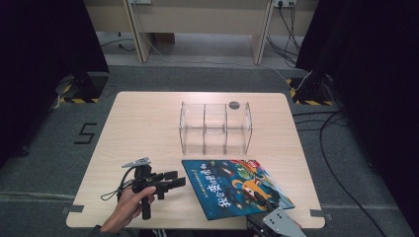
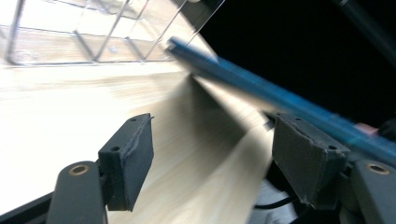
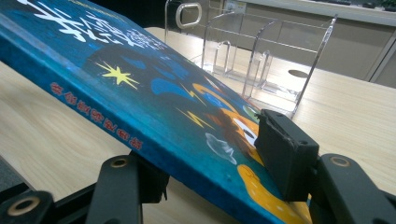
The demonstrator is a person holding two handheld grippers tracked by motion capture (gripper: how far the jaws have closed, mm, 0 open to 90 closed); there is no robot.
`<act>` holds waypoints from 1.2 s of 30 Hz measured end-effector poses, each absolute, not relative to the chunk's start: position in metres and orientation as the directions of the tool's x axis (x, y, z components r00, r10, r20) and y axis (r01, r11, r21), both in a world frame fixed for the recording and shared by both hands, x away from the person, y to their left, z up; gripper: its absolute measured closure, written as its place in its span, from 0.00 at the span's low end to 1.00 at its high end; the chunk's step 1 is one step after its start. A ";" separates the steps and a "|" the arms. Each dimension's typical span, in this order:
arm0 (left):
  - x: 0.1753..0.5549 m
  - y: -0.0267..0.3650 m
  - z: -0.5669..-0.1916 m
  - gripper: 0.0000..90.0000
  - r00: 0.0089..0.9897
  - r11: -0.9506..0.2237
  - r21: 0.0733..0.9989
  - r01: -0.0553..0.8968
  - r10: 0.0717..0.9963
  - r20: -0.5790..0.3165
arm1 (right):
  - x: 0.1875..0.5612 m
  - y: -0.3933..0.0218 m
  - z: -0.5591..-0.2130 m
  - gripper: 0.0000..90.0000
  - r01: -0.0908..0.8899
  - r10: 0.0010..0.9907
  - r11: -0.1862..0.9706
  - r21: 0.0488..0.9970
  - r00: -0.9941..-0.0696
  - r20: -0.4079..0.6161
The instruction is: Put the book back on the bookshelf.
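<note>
The right gripper clamps the near corner of a blue picture book: one jaw sits under the cover, the other presses down on its printed face, so the jaws are closed on the book. From this grip the book rises tilted, its far edge lifted off the wooden table. In the high view the same gripper sits at the book's near right corner, at the table's front edge.

The left gripper stands with its jaws moderately apart and nothing between the pads; bare table shows through the gap. The book's blue edge runs just beyond its right-hand jaw, close to it but with no visible contact. In the high view the left gripper, held in a hand, points level toward the book's left edge and lies just beside it.

A clear acrylic divider rack with three compartments stands upright ahead of both grippers, beyond the book's far edge and apart from it. All compartments are see-through to the table.
</note>
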State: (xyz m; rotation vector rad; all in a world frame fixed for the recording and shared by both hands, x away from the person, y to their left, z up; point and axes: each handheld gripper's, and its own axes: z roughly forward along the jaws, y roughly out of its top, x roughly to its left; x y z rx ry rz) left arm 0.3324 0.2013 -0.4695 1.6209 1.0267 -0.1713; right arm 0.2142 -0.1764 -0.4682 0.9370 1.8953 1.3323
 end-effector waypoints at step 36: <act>0.334 0.182 -0.518 0.17 0.683 -0.477 0.702 0.529 0.730 -0.018 | 0.214 -0.199 -0.462 0.53 0.231 0.851 -0.004 0.973 -0.510 0.125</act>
